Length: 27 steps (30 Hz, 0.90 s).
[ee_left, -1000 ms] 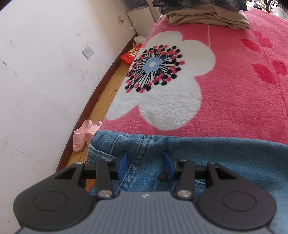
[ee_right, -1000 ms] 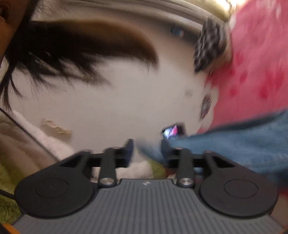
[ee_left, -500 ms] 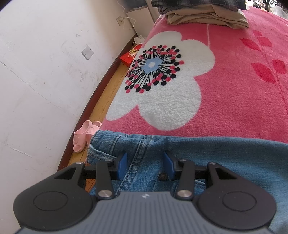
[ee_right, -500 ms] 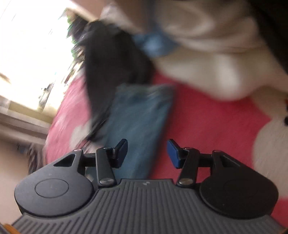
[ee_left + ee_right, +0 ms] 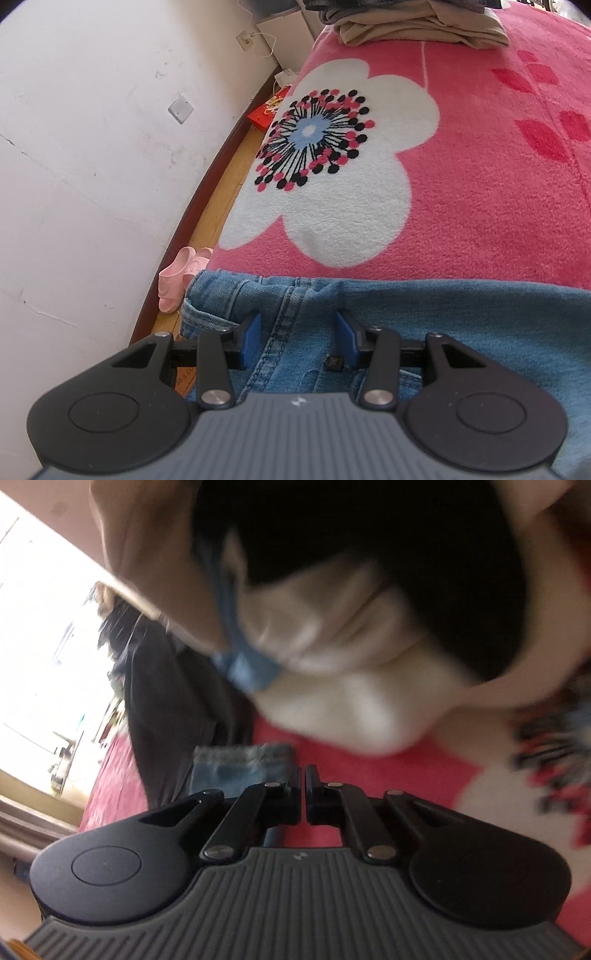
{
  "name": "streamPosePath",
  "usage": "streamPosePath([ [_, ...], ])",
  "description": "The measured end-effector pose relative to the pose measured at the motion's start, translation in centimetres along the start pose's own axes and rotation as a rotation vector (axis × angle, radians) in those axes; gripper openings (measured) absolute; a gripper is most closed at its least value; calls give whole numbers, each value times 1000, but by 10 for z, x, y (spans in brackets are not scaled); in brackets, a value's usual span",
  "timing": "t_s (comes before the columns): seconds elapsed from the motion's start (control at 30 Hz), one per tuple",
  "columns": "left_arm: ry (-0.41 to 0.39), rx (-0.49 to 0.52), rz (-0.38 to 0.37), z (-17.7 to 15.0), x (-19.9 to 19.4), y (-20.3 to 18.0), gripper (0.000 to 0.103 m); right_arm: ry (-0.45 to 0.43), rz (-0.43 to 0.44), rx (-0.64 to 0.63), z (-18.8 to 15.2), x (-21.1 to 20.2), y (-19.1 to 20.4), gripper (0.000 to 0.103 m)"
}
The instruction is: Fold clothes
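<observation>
A pair of blue jeans (image 5: 406, 314) is spread across the near edge of a bed covered by a pink blanket (image 5: 480, 206) with a large white flower pattern. The left gripper (image 5: 297, 338) is held over the waistband end of the jeans, its jaws spread apart with a stitched seam and a small dark rivet seen between the blue pads (image 5: 253, 339); nothing is clasped by them. At the far end of the bed a stack of folded clothes (image 5: 417, 22) is seen, beige below and dark above. Beside the bed, on the wooden floor (image 5: 221, 206) along the white wall (image 5: 92, 147), a pair of pink slippers (image 5: 181, 277) and a red packet (image 5: 266, 114) are found.

The right wrist view is heavily blurred. The right gripper (image 5: 303, 794) is seen with its jaws clenched together, and whether any cloth is pinched between them cannot be told. Just beyond its tips a denim hem (image 5: 240, 771) lies on the pink blanket (image 5: 406, 775), next to a dark garment (image 5: 166, 701). The upper part of the view is filled by blurred pale and black shapes that cannot be identified.
</observation>
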<state>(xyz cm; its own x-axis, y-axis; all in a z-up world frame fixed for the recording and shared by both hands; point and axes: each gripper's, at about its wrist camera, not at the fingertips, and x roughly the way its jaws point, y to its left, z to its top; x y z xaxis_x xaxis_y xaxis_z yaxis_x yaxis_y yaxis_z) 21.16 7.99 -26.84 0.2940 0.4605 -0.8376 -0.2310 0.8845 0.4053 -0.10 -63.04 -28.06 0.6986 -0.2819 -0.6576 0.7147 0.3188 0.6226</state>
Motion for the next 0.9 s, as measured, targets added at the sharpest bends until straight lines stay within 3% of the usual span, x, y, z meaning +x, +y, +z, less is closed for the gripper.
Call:
streamPosePath([
  [0.13, -5, -1, 0, -1, 0, 0, 46, 83, 59, 8, 5, 7, -11, 6],
  [0.2, -6, -3, 2, -1, 0, 0, 46, 140, 66, 8, -1, 30, -4, 17],
  [0.23, -6, -4, 2, -1, 0, 0, 46, 166, 67, 13, -5, 42, -1, 33],
  [0.27, -6, -5, 3, -1, 0, 0, 46, 176, 68, 19, -8, 53, 2, 42],
  [0.33, -5, -6, 4, -1, 0, 0, 46, 158, 71, 31, -11, 67, 6, 44],
  [0.4, -4, -7, 5, 0, 0, 0, 46, 129, 74, 23, -10, 73, 14, 32],
  [0.43, -3, -6, 6, 0, 0, 0, 46, 117, 74, 8, -8, 72, 20, 4],
  [0.6, -2, -5, 3, -1, 0, 0, 46, 20, 21, -50, -2, 38, 35, 2],
  [0.77, -3, -2, 1, -1, -1, -1, 46, -15, -91, -67, 0, 16, 6, 2],
  [0.9, 0, 1, -10, 0, 0, 2, 46, -13, -157, -131, -4, 29, -5, 3],
])
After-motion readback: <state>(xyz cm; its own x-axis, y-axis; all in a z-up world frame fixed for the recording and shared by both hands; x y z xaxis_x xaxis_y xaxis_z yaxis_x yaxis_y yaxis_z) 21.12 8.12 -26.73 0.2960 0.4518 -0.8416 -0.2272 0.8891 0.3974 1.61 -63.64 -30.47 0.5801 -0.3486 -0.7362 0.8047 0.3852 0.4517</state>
